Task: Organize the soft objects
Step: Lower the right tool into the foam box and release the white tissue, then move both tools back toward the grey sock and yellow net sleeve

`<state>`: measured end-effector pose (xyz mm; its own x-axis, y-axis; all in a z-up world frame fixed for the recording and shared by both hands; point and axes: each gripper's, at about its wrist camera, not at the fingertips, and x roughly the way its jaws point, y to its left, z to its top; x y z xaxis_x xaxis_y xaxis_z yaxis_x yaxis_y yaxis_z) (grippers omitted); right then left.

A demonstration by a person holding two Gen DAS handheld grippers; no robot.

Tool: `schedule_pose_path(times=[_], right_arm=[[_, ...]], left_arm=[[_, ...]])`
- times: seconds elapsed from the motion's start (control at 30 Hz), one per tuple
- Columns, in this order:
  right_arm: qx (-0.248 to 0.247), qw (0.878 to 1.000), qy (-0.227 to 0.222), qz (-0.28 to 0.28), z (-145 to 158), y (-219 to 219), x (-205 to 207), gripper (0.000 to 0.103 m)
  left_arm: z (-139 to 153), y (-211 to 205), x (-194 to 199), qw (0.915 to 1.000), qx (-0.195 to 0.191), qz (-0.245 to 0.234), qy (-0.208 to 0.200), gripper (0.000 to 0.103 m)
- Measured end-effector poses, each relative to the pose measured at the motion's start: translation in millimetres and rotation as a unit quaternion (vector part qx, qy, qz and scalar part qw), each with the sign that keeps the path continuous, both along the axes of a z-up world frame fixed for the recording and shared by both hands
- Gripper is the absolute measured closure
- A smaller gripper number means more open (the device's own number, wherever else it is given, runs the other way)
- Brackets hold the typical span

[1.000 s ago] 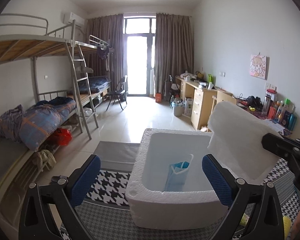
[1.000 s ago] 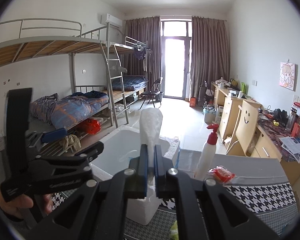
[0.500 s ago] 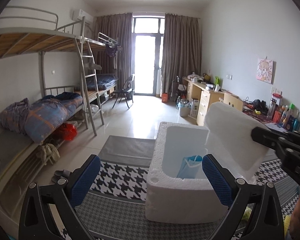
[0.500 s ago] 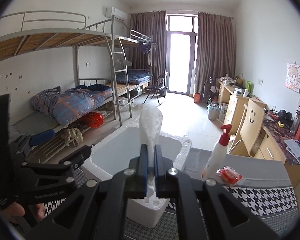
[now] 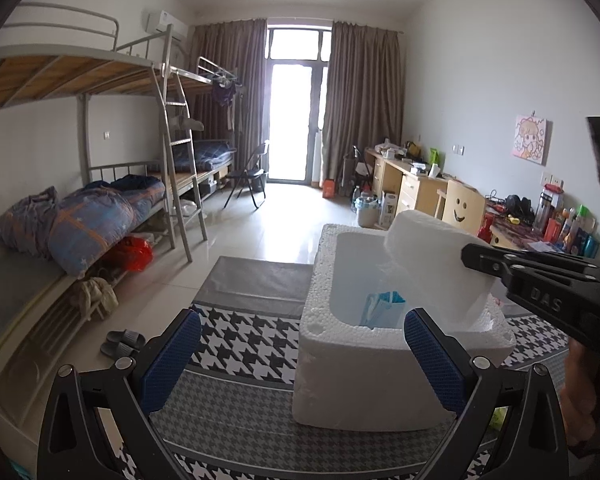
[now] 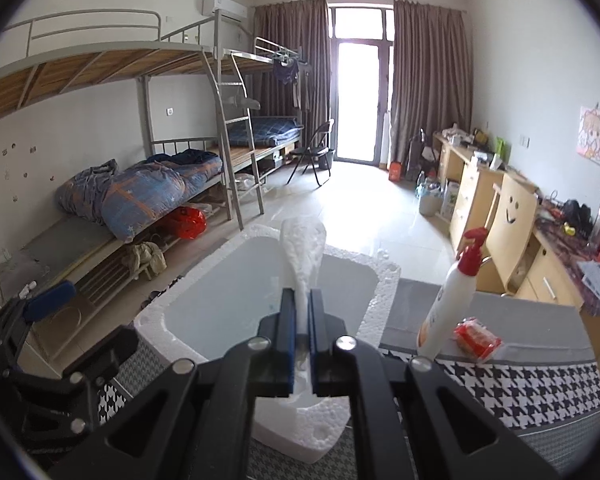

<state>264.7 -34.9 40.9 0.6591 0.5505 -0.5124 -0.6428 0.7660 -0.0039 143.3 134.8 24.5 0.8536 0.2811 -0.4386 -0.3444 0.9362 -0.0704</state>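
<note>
The right gripper (image 6: 300, 344), jaws clamped on a white foam lid (image 5: 432, 264) tilted over the open white polystyrene box (image 5: 356, 384), risks snapping the crumbly slab or nudging the light box askew; the left gripper (image 5: 300, 356) hangs with jaws apart, gripping nothing. A blue-and-white soft pouch (image 5: 380, 308) sits inside the box, on a houndstooth-covered bench (image 5: 240, 344) in a dormitory room with metal bunk beds (image 5: 100, 140).

the foam box (image 5: 364, 368) fills the lower centre of the left view; the lid (image 5: 432, 264) leans over its right half, leaving only the left of the opening free above a blue bag (image 5: 382, 308). lower left, the checked cloth (image 5: 236, 344) lies bare. in the right view, a spray bottle (image 6: 452, 300) and red packet (image 6: 476, 338) stand right of the box.
</note>
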Motion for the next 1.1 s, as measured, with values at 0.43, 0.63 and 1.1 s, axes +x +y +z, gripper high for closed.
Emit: schedule_pose_path(times=[0.43, 0.63, 1.1], right_arm=[[-0.016, 0.999, 0.027, 0.018, -14.1, 6.2, 5.1, 0.045], [-0.011, 1.000, 0.015, 0.021, -5.9, 0.9, -0.6, 0.039], [0.007, 1.000, 0.002, 0.009, 6.6, -19.6, -7.0, 0.038]], left_arm=[[-0.2, 1.7, -5.2, 1.0000, 0.000, 0.004, -0.003, 0.001], [3.0, 0.9, -5.5, 1.0000, 0.001, 0.002, -0.004, 0.001], [11.7, -15.1, -11.9, 0.9998, 0.009, -0.013, -0.014, 0.001]])
